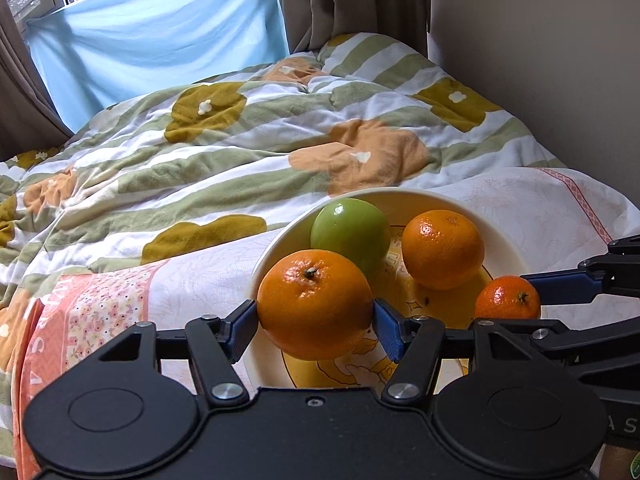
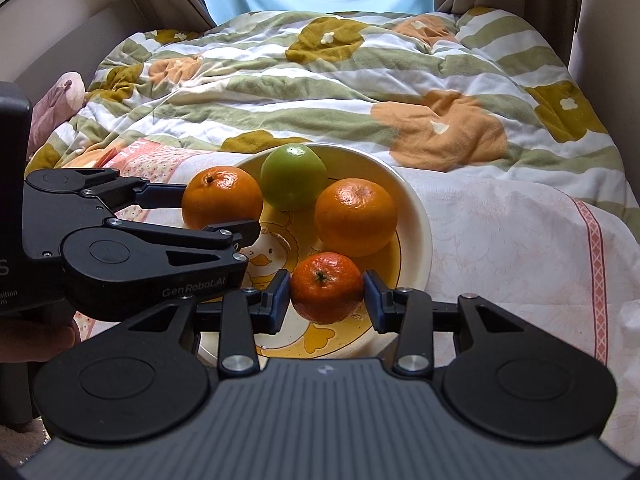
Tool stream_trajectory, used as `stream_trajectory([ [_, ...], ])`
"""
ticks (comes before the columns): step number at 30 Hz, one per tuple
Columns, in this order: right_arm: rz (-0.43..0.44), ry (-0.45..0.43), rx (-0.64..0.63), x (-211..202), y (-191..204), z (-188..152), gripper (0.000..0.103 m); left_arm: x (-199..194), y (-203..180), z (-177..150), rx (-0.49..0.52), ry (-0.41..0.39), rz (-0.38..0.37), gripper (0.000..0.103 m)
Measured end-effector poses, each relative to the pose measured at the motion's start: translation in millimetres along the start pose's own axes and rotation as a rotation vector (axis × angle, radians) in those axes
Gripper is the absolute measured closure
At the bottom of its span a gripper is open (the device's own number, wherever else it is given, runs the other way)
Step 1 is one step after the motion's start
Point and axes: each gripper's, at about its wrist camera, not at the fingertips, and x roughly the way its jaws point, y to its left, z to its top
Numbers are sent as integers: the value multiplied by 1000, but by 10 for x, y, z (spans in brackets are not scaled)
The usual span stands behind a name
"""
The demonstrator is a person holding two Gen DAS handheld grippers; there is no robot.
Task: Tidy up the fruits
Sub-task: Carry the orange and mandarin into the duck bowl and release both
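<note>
- Two fruits are gripped at once, both over the bowl [image 2: 416, 216], a cream bowl resting on a pale printed cloth [image 2: 520, 248] on the bed.
- Your left gripper [image 1: 316, 316] is clamped on the large orange [image 1: 315, 303]; its blue pads press both flanks, and the fruit sits at the bowl's left rim, seemingly not yet resting on the bottom.
- Inside the bowl lie a second orange [image 2: 355, 216] and a green apple [image 2: 293, 176], touching each other at the far side. I'd count those two as done.
- Your right gripper [image 2: 326, 294] is clamped on the small mandarin [image 2: 326, 287], low over the bowl's near side; whether it touches the bottom, you cannot tell from here.
- No other loose fruit shows on the quilt [image 1: 240, 140] or cloth, so the job looks nearly finished: what seems left is to lower and let go of both fruits.
- Readable writing: "GenRobot.AI" on the left gripper's body in the right wrist view. The bowl's bottom shows a cartoon duck [image 2: 266, 258] with lettering too small to read. Pink letters on the cloth's border are cut off.
</note>
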Motion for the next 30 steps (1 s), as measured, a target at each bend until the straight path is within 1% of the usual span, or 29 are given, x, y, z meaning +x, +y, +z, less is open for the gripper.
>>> stream_trajectory([
  [4,-14,4,-15,21,1,10,49,52,-3,4,-2,16,4,34],
  [5,-19,4,-18,18,6,10,49,36,-1,6,0,9,6,30],
  [6,-23,4,-22,13,6,8,49,14,1,10,5,2,12,16],
  [7,-27,4,-25,6,5,5,49,-13,4,14,7,-9,26,7],
  [8,-31,3,-29,-6,-1,1,49,-37,15,16,8,-17,32,5],
  [11,-39,3,-39,-47,-4,-11,49,-110,84,26,-14,-15,19,4],
  [18,-53,-2,-60,-94,2,-10,48,-370,219,-14,-73,-15,52,2],
  [23,-45,15,-50,-18,10,25,48,-530,220,-75,-85,-16,68,0],
  [27,-58,8,-86,38,49,25,48,-609,213,-133,-95,-18,65,0],
  [30,-72,22,-110,137,64,18,48,-609,209,-186,-96,-10,67,0],
])
